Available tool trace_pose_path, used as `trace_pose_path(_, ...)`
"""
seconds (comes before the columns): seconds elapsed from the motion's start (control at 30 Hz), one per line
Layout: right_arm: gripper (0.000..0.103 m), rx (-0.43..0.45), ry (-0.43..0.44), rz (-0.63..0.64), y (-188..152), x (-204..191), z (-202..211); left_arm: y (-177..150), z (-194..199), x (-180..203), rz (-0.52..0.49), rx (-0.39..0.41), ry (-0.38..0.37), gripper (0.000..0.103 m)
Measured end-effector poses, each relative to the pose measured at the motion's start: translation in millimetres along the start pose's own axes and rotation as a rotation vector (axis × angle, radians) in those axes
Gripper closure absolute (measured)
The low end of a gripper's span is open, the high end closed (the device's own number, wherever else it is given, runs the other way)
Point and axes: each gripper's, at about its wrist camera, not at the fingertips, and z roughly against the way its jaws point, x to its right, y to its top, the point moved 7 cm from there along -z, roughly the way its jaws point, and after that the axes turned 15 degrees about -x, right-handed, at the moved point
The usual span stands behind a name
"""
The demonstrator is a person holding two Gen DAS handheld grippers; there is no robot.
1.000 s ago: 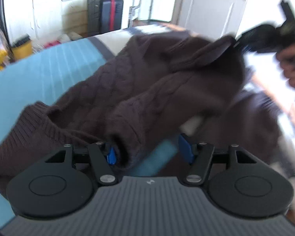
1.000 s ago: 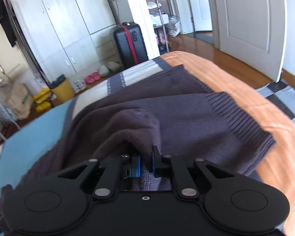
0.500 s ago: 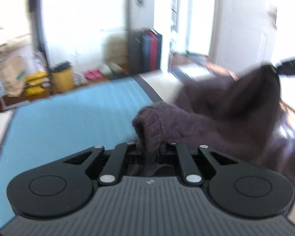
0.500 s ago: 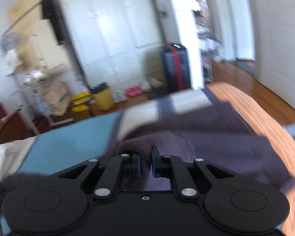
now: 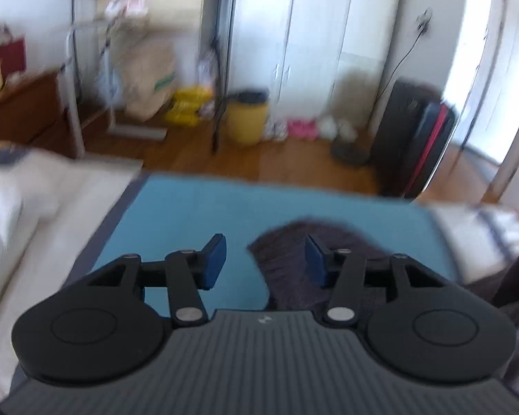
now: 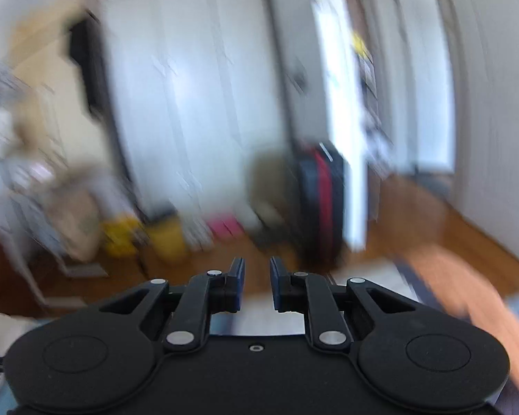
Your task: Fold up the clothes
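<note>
My left tool [image 5: 264, 259] is opening, nothing between its pads. The dark sweater [image 5: 328, 276] lies on the blue bedspread [image 5: 197, 214], lower right of frame. My right tool [image 6: 257, 285] is opening, narrow gap, empty; view blurred.

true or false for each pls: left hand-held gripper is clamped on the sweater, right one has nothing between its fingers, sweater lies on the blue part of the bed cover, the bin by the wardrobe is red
1. The left hand-held gripper is clamped on the dark sweater. False: its jaws are opening, with nothing pinched; the sweater lies below.
2. The right hand-held gripper has nothing between its fingers. True; its jaws are opening.
3. The sweater lies on the blue part of the bed cover. True.
4. The bin by the white wardrobe is red. False: it is yellow.
</note>
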Motion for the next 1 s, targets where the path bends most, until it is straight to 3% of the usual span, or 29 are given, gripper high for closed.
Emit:
trace_pose_path(0.1,0.075,-0.154,0.015,-0.001,-59,6,-27,-36,-29,-24,0.015,-0.118,-0.042,0.052)
trace_pose_path(0.2,0.071,-0.264,0.041,0.035,-125,11,-27,-49,-53,-39,0.025,-0.268,-0.048,0.052)
trace_pose_path(0.3,0.066,-0.312,0.055,0.027,-178,25,0,-51,-49,-46,0.075,-0.310,-0.070,0.052)
trace_pose_path(0.43,0.060,-0.335,0.095,-0.029,-216,40,44,-62,-35,-46,0.089,-0.355,-0.062,0.048)
trace_pose_path(0.6,0.060,-0.331,0.100,-0.061,-215,26,52,-88,-13,-25,0.031,-0.359,-0.069,0.046)
trace_pose_path(0.73,0.037,-0.323,0.166,-0.070,-207,-6,51,-101,-1,-10,-0.041,-0.349,-0.084,0.045)
trace_pose_path(0.87,0.037,-0.341,0.142,-0.059,-210,-28,37,-102,6,1,-0.105,-0.310,-0.077,0.043)
trace_pose_path(1.0,0.035,-0.382,0.113,-0.065,-217,-37,9,-102,7,3,-0.103,-0.302,-0.099,0.041)
